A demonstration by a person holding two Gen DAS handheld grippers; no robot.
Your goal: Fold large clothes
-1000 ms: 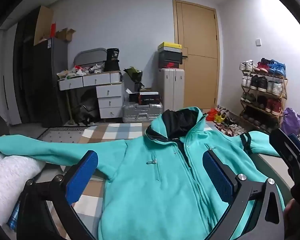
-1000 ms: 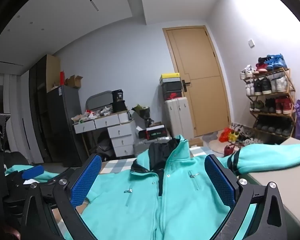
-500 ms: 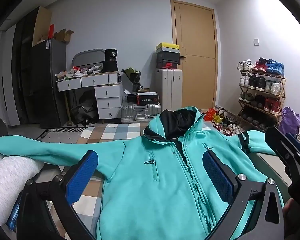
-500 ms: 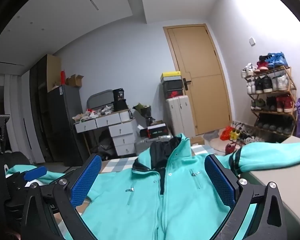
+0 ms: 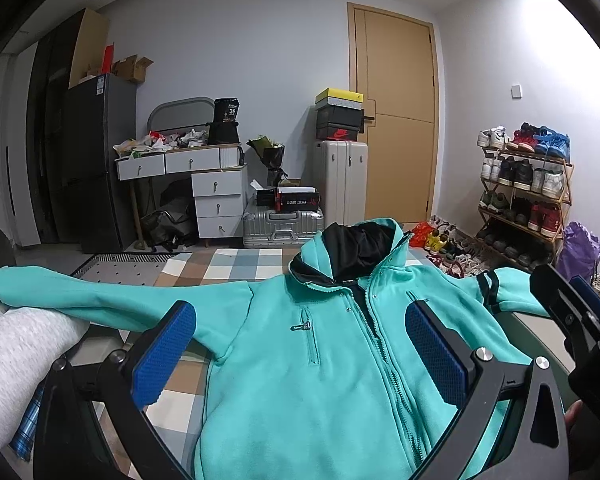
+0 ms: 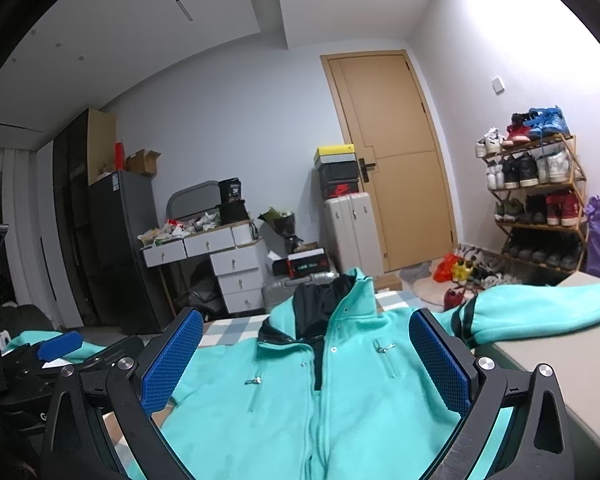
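Both claws, the left gripper [image 5: 300,356] and the right gripper [image 6: 306,360], are held spread wide and empty just above the teal jacket [image 5: 320,360], which is laid flat, front up, sleeves stretched out. A sleeve is best pinched near its cuff and carried across the chest without dragging. Both are aimed level toward the collar.

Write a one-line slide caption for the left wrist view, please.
Open left gripper above a teal zip-up hoodie laid flat, sleeves spread; right gripper at the frame's right edge.
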